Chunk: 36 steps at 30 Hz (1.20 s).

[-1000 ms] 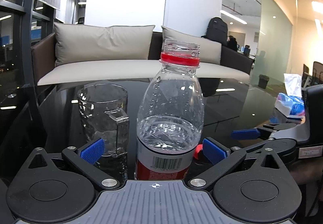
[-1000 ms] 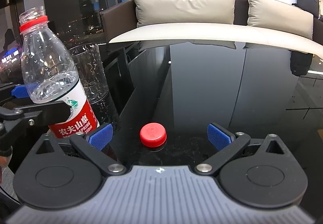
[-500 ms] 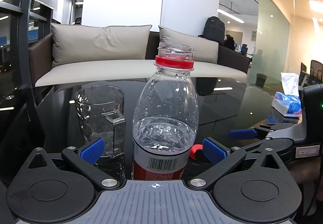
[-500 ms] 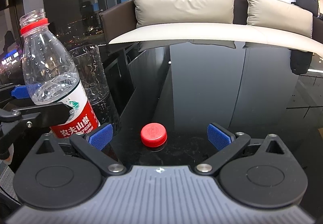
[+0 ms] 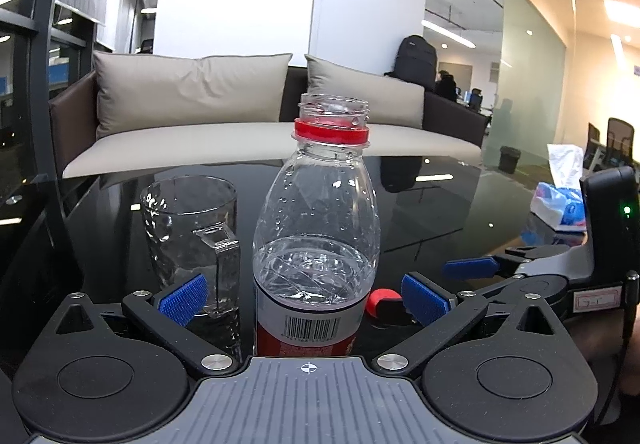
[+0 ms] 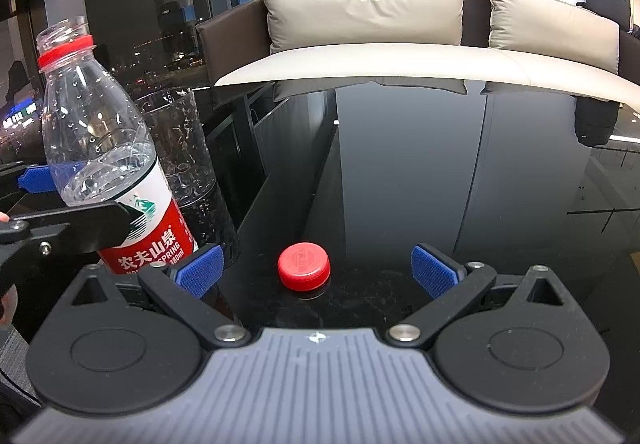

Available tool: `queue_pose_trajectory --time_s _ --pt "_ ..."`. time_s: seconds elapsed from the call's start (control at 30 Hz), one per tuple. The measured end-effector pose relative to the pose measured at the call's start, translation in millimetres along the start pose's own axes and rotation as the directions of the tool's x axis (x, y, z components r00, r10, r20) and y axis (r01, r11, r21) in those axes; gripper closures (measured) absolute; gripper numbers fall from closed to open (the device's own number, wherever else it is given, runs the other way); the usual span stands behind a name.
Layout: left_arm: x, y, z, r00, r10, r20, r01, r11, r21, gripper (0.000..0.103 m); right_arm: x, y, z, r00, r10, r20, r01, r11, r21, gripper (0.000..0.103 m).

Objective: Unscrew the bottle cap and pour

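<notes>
Cap off: small red plastic screw cap lies on black glossy bench between my released right gripper fingers. Clear half-filled plastic water bottle stands uncapped between released left gripper fingers, beside clear glass mug. Pouring remains.

left gripper jaws spread wide; right gripper jaws likewise apart, level.

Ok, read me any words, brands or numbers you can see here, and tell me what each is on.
"农夫山泉": bottle, red label.
"SPRING": same label, start hidden by the right gripper finger.
"380ml": same label.
Barcode digits on the bottle: too small to read.
Embossing on the cap: unreadable.
Sticker on the right gripper, left wrist view: blurred.
</notes>
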<state>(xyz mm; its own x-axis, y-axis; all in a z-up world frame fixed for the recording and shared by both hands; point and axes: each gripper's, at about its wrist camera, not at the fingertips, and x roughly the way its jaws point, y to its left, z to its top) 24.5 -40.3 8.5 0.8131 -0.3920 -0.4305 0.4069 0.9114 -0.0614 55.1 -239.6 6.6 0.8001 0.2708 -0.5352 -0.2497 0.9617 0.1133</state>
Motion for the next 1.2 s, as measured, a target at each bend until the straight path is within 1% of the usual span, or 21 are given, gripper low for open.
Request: queue_pose_trajectory --time_s 0.07,0.3,0.77,0.9,1.2 --pt "0.0 -1.2 -0.1 1.0 -0.008 -0.002 0.008 1.0 0.003 0.001 -0.2 0.0 0.4 1.0 0.0 0.001 0.0 1.0 0.0 0.001" --pt "0.8 -4.9 0.3 1.0 0.002 -0.002 -0.002 1.0 0.015 0.001 -0.4 -0.4 0.5 1.0 0.0 0.001 0.0 1.0 0.0 0.001" --pt "-1.8 -2.7 2.4 1.0 0.004 0.006 -0.004 1.0 -0.007 0.001 1.2 -1.6 0.9 1.0 0.001 -0.001 -0.001 1.0 0.0 0.001" --pt "-3.5 -1.1 2.9 1.0 0.015 0.014 -0.014 1.0 -0.013 0.001 0.6 -1.2 0.4 1.0 0.001 0.0 -0.001 1.0 -0.002 0.001" --pt "-4.1 -1.8 3.2 1.0 0.004 0.009 -0.004 1.0 -0.01 0.001 -0.2 -2.7 -0.5 1.0 0.002 0.0 -0.002 1.0 -0.002 0.001"
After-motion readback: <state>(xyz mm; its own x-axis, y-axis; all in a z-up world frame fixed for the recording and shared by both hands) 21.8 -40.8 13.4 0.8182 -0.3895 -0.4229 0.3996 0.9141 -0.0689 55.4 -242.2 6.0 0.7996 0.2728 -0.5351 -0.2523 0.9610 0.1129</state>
